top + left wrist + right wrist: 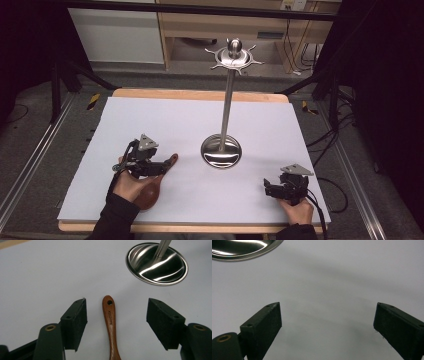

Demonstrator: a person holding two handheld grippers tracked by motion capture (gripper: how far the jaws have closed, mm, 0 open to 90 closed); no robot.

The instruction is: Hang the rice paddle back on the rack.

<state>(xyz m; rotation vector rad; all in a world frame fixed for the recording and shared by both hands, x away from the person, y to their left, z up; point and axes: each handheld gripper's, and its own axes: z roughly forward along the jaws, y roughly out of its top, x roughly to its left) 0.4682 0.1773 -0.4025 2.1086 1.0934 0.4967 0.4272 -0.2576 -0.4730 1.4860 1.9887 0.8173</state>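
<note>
Wooden spoon: lying flat on the white table, front-left area, handle pointing toward the middle. From the high view its bowl sits nearest the front edge, partly under the person's left hand. Handle tip has a small hole plus some tiny lettering I can't really read.

Left hand-held gripper: released, jaws spread wide on either side of the spoon handle, not touching it. Handle runs right up the gap between them in the left gripper view. Grey three-cornered plate on top in the high view.

Steel stand: pretty much mid-table, just right of the spoon. Round shiny base, thin upright pole, and a top disc with little hooks sticking out all round and a ball knob on it. Nothing hanging from the hooks that I can make out.

Right hand-held gripper: also released, jaws far apart over bare white table, front-right, well apart from the spoon. Edge of the stand base peeks in at the top left of the right gripper view.
</note>
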